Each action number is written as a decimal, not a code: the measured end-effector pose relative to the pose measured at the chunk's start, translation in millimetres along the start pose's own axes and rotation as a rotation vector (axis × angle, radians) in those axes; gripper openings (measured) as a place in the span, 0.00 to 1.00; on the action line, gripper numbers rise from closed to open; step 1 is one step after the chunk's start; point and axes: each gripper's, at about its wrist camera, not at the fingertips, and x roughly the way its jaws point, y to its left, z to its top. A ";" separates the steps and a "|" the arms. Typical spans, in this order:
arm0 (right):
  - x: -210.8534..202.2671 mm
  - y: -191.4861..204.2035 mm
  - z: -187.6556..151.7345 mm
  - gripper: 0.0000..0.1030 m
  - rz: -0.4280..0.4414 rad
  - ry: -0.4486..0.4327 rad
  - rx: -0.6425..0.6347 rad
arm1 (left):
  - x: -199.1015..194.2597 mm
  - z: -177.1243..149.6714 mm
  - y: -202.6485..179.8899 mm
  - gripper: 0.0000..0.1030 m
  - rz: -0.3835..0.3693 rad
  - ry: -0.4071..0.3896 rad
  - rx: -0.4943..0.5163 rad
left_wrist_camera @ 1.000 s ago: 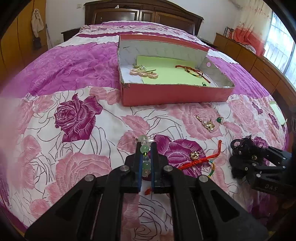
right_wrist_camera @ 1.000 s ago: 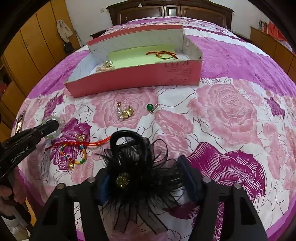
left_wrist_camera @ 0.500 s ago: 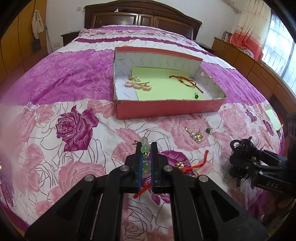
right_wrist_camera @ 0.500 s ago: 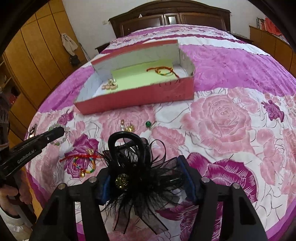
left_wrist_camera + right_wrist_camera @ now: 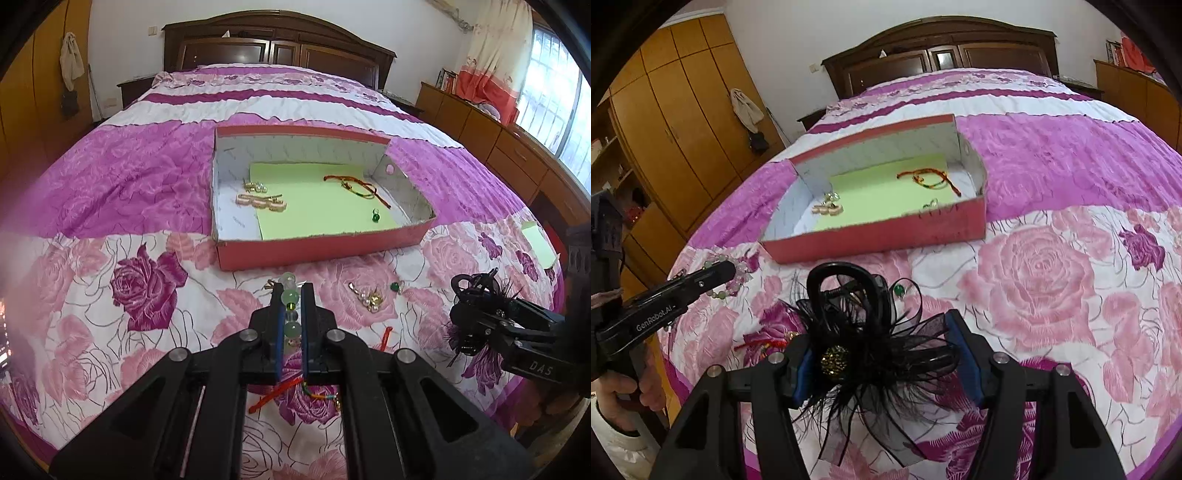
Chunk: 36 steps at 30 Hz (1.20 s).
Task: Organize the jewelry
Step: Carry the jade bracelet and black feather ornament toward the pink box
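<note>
- Two items are in hand above the bed, both short of the box.
- We hold the left gripper with its fingers closed on the bead bracelet. The beads sit between the pads, and part of the loop hangs clear on the side, as the right wrist view shows.
- We hold the right gripper with its fingers clamped on the black hair clip. The pads press the feather and mesh trim at both sides.
- Handling, bracelet: we judge it light and limp, with hard, smooth beads that could slip. Grip across one bead, not the cord.
- Handling, clip: we judge the trim soft and easily crushed, and the curved frame stiff. The frame is the better hold.
- Inside the box lie a pink hairpin, a cord bracelet and a green stud.
- On the bed outside it lie a gold brooch, a second green stud and a red cord.
- Risk: the hanging loop could snag the box wall.
</note>
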 end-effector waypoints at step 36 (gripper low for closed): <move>28.7 9.4 102.5 0.63 0.026 -0.228 -0.056 | 45.5 81.9 -7.1 0.00 0.053 -0.122 0.029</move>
